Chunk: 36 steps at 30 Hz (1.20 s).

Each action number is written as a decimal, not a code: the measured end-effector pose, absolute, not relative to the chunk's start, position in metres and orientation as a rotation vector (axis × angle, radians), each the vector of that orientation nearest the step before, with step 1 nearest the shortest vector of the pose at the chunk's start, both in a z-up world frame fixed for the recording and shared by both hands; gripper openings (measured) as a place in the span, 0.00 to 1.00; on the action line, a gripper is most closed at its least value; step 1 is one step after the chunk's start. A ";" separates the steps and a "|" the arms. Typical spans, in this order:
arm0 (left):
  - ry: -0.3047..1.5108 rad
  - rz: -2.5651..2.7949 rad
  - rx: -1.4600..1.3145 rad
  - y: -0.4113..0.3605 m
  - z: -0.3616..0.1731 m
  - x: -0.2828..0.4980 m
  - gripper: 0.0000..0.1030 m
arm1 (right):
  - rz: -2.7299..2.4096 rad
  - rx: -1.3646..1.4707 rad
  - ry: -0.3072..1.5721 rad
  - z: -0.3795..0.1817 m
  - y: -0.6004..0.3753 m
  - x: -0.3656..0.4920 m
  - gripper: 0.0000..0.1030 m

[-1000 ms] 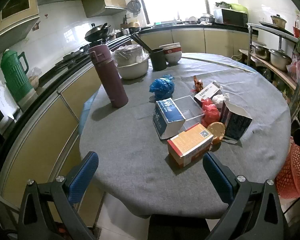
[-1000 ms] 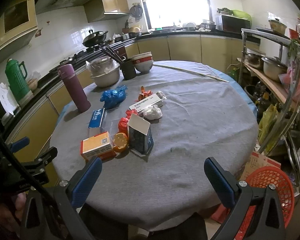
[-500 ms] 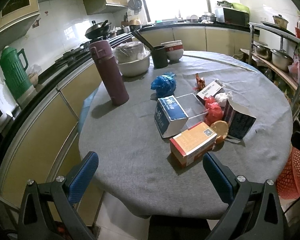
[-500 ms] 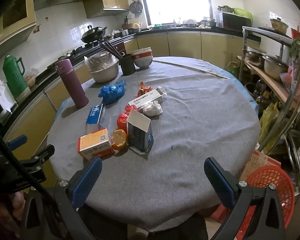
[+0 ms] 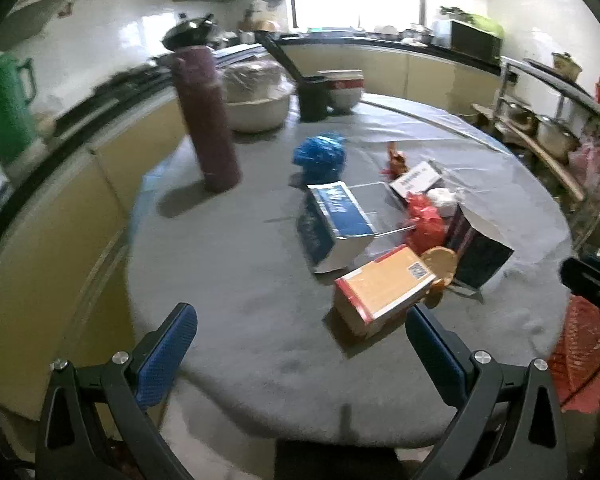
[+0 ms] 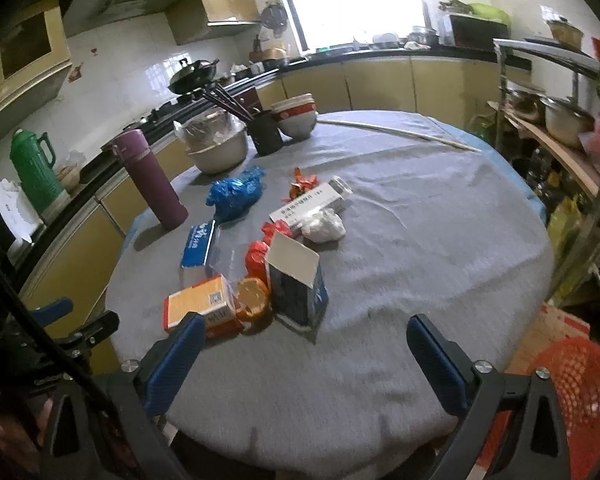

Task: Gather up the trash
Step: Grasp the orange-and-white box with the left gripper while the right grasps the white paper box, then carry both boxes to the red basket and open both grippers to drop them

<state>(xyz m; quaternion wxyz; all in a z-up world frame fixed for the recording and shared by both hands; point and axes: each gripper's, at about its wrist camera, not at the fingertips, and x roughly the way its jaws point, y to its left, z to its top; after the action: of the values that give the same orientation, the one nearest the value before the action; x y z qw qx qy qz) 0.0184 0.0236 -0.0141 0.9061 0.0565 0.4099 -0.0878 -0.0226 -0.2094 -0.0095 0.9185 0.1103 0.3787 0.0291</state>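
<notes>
Left tongs [image 5: 300, 354] wide, nothing between the blue pads, hanging over the near rim of the round grey-clothed surface [image 5: 236, 280]. Right tongs [image 6: 304, 354] also wide and empty, just narrowed slightly, nothing between them.

Trash clustered mid-surface, about 1 o'clock from left tongs, 11 o'clock from right tongs.

Left to right in right view: maroon flask [image 6: 152, 178], tall smooth cylinder, not trash; blue-white carton [image 6: 198, 242] lying flat; crumpled blue plastic bag [image 6: 234, 194]; orange cardboard box [image 6: 200, 306], rigid, square-edged; orange round lid-like piece [image 6: 253, 298]; red crinkled wrappers [image 6: 260, 250]; dark open-flap carton [image 6: 296, 286], upright; long white box [image 6: 312, 202]; white wad [image 6: 324, 224], soft; red mesh basket [image 6: 572, 396] on floor at 4 o'clock.

Risks:
- Upright carton light and hollow, likely to tip or crush under pads.
- Thin wrappers prone to slipping out of wide pads.
- Tight packing: closing on orange box could drag neighbours.
- Loose cloth could bunch, pulling flask over.
- Left view blurred, aim uncertain.
</notes>
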 end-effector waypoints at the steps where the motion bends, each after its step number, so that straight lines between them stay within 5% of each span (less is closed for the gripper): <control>1: 0.854 -0.211 0.109 0.023 -0.018 0.024 1.00 | 0.079 0.221 0.777 -0.012 -0.208 -0.016 0.89; 15: 0.876 -0.518 0.219 -0.020 -0.058 0.068 0.99 | 0.191 0.250 0.854 -0.073 -0.208 0.061 0.83; 16: 0.874 -0.530 0.236 -0.023 -0.060 0.068 0.96 | 0.199 0.261 0.857 -0.076 -0.208 0.063 0.81; 18: 0.884 -0.551 0.251 -0.028 -0.064 0.067 0.83 | 0.219 0.278 0.884 -0.081 -0.208 0.068 0.55; 20: 0.915 -0.559 0.238 -0.028 -0.069 0.070 0.68 | 0.216 0.288 0.869 -0.082 -0.209 0.069 0.55; 36: 0.866 -0.519 0.095 -0.013 -0.049 0.051 0.57 | 0.198 0.351 0.794 -0.062 -0.237 0.020 0.49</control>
<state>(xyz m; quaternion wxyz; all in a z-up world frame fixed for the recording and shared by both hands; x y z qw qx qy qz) 0.0506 -0.0131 -0.0495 0.8742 0.0455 0.4148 -0.2485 0.0196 -0.2373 -0.0617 0.9025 0.1698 0.3840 0.0959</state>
